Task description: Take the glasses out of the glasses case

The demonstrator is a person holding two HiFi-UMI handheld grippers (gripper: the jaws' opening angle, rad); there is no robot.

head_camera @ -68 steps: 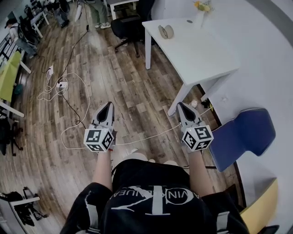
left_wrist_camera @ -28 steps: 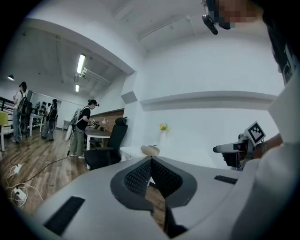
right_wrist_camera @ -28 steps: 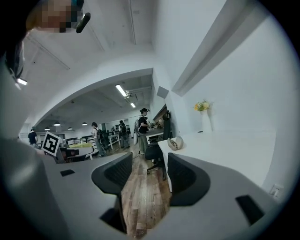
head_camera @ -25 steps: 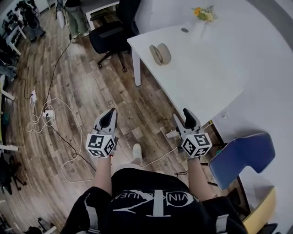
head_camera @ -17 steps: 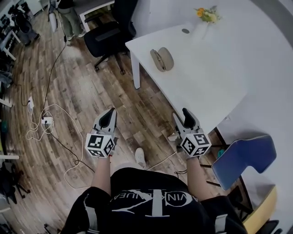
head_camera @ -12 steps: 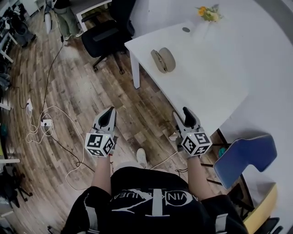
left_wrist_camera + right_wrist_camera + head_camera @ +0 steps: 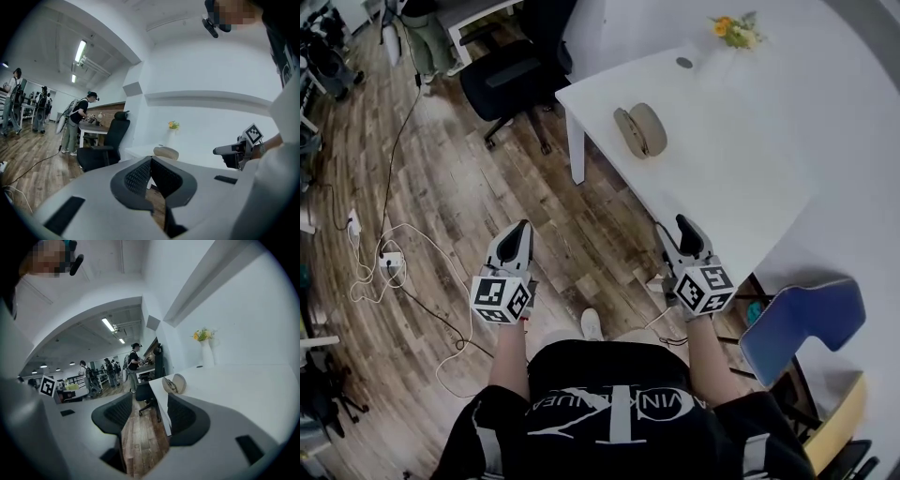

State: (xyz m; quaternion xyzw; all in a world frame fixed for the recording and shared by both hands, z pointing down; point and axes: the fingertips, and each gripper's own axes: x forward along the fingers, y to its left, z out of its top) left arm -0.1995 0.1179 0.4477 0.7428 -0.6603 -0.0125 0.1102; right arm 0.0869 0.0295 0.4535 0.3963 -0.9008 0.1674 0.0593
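Person stands on the wood floor [image 7: 441,187] beside the white tabletop [image 7: 731,169], one gripper in each hand, both held low in front of the body. Left gripper [image 7: 521,229] [image 7: 151,160]: jaws closed tip to tip, nothing between them. Right gripper [image 7: 677,231] [image 7: 150,405]: jaws apart, only floor seen through the gap. Glasses case [image 7: 639,129] [image 7: 174,384] [image 7: 166,152] lies on the tabletop near its left edge, well apart from both grippers; its two halves look parted, dark frames showing inside. Flower vase [image 7: 733,36] at the far corner. Black office chair [image 7: 502,80] beyond the tabletop.
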